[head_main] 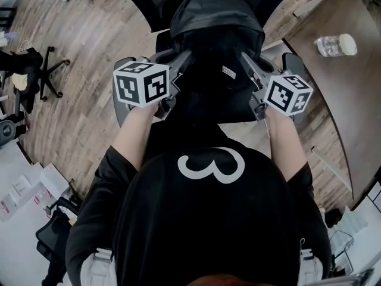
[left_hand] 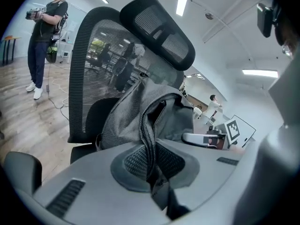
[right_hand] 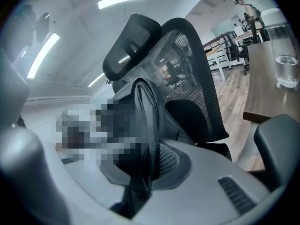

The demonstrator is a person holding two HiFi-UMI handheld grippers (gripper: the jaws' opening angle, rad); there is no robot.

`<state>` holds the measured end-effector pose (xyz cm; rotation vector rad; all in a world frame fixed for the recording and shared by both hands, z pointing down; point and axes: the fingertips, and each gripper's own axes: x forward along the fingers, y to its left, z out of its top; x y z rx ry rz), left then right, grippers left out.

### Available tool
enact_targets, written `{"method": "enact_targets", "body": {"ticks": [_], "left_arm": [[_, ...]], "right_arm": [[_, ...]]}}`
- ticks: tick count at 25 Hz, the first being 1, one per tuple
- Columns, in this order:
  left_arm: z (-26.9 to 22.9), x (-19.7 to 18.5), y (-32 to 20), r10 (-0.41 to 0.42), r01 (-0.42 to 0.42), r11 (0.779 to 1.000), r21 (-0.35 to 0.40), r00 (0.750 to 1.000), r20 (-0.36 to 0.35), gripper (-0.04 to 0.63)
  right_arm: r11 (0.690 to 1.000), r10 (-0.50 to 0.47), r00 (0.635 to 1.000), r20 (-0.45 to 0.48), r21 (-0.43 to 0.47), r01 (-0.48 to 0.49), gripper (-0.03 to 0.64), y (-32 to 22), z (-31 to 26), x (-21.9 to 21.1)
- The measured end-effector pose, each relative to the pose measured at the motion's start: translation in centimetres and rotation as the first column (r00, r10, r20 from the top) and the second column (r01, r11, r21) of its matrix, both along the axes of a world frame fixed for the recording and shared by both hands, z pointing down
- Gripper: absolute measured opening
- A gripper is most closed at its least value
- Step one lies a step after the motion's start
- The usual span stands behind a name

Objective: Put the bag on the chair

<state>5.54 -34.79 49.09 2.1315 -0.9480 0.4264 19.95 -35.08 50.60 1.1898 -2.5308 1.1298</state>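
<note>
A dark grey bag [head_main: 215, 28] hangs between my two grippers, right over a black office chair [head_main: 152, 5]. My left gripper [head_main: 177, 59] is shut on the bag's left edge; its pads pinch a zippered fold of fabric [left_hand: 151, 158]. On the opposite side my right gripper [head_main: 249, 63] is shut on the other edge, the fabric [right_hand: 146, 144] squeezed between its pads. In the left gripper view the bag [left_hand: 136, 111] sits in front of the chair's mesh back [left_hand: 96, 55] and headrest [left_hand: 157, 27]. The mesh back [right_hand: 187, 64] also rises behind the bag in the right gripper view.
A brown table [head_main: 351, 112] runs along the right with a water bottle [head_main: 336, 44] on it. A chair armrest [right_hand: 276, 139] lies near the table's edge. Another office chair [head_main: 41, 70] stands at the left on the wooden floor. A person [left_hand: 44, 36] stands far off.
</note>
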Motion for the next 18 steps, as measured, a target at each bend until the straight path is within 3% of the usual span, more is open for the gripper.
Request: {"method": "enact_targets", "body": {"ticks": [18], "left_arm": [[2.9,-1.1,-1.8,0.039,-0.038,0.999,0.017,0.999,-0.025,0.034]], "right_arm": [[1.0,0.023,0.998,-0.066,-0.005,-0.023,0.057,-2.1,3.0,-1.1]]}}
